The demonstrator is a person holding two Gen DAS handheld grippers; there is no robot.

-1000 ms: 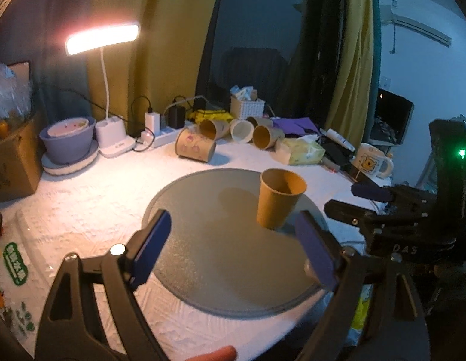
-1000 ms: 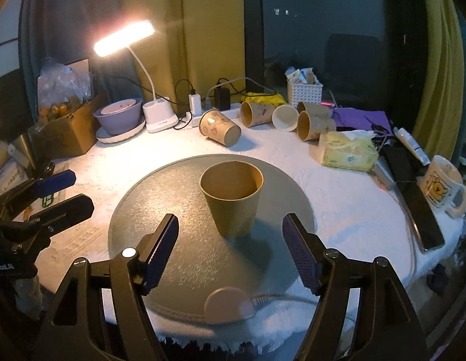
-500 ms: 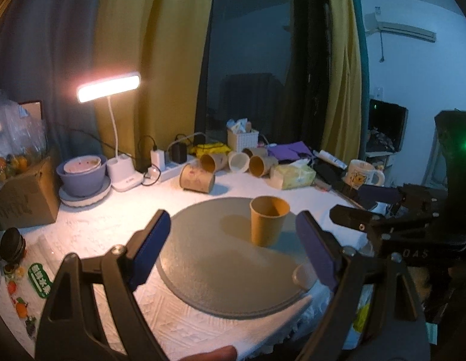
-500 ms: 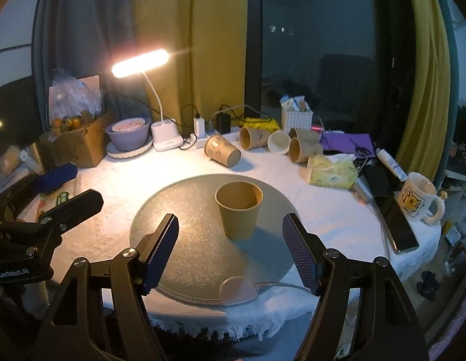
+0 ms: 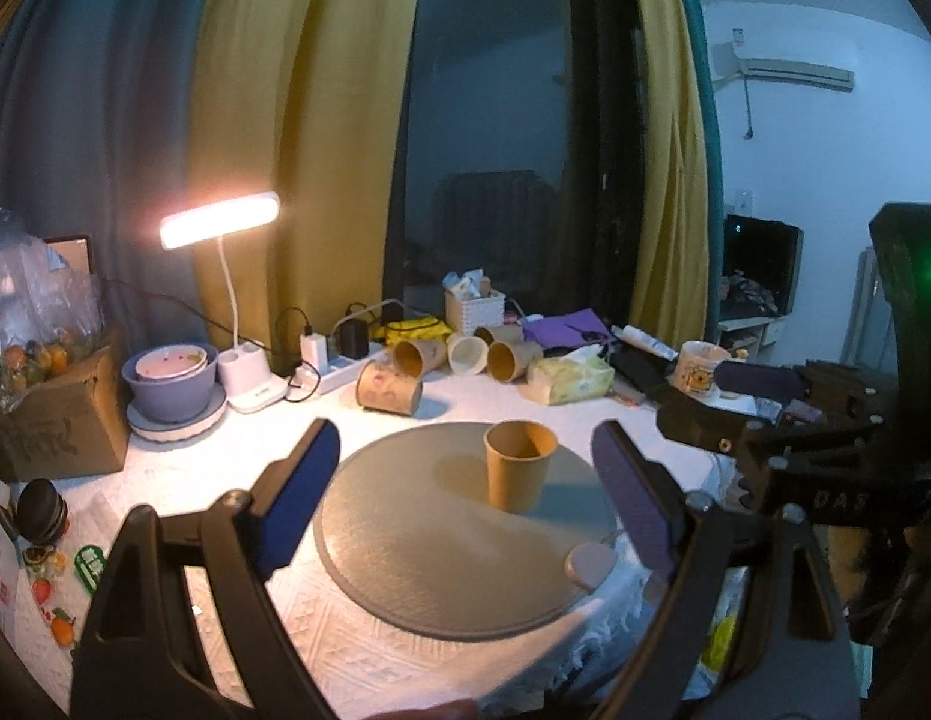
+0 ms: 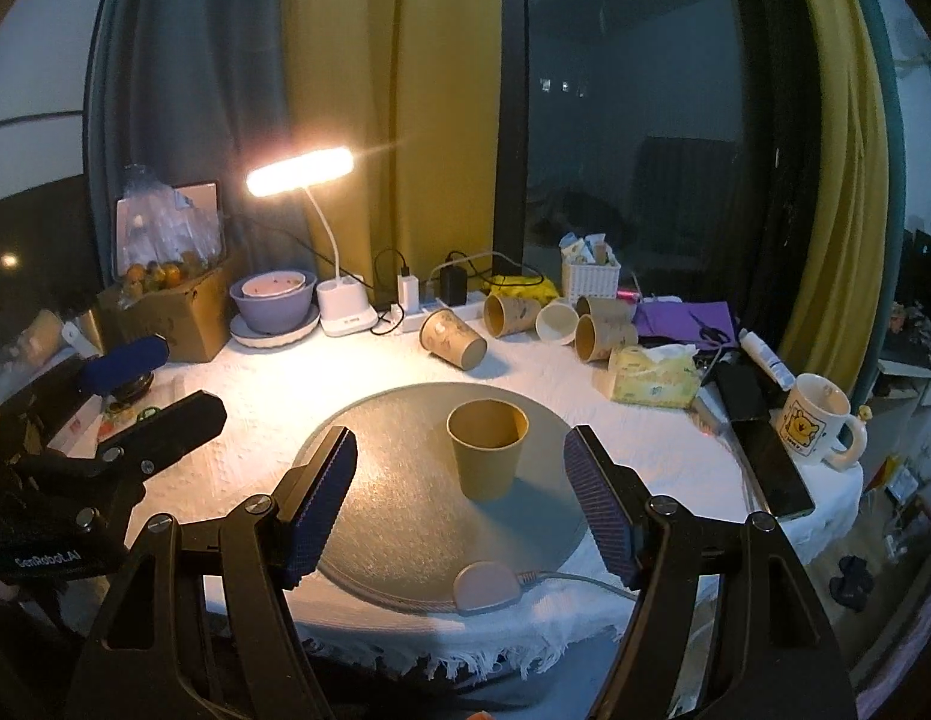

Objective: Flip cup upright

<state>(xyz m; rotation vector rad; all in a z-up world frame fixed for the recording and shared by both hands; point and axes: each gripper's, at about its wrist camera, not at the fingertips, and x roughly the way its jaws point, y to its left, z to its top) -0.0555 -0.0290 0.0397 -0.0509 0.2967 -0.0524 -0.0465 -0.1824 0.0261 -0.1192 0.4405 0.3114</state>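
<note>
A plain brown paper cup [image 5: 518, 465] [image 6: 488, 447] stands upright, mouth up, on a round grey mat [image 5: 405, 534] [image 6: 405, 516] on the white tablecloth. My left gripper [image 5: 471, 498] is open and empty, held back from the cup near the table's front edge. My right gripper [image 6: 462, 498] is open and empty too, well short of the cup. Each gripper also shows in the other's view: the right one [image 5: 759, 402] at the right edge, the left one [image 6: 141, 396] at the left edge.
Several paper cups [image 6: 453, 339] lie on their sides at the back, beside a tissue pack [image 6: 651, 375], a mug [image 6: 816, 423], a phone [image 6: 771, 468], a lit desk lamp [image 6: 300, 171], a bowl [image 6: 273, 297] and a cardboard box [image 6: 171, 312]. A small pink puck with a cable [image 6: 486, 588] lies on the mat's front edge.
Both grippers have pulled back and up from the cup, which now looks smaller and farther. The cup stays upright on the mat.
</note>
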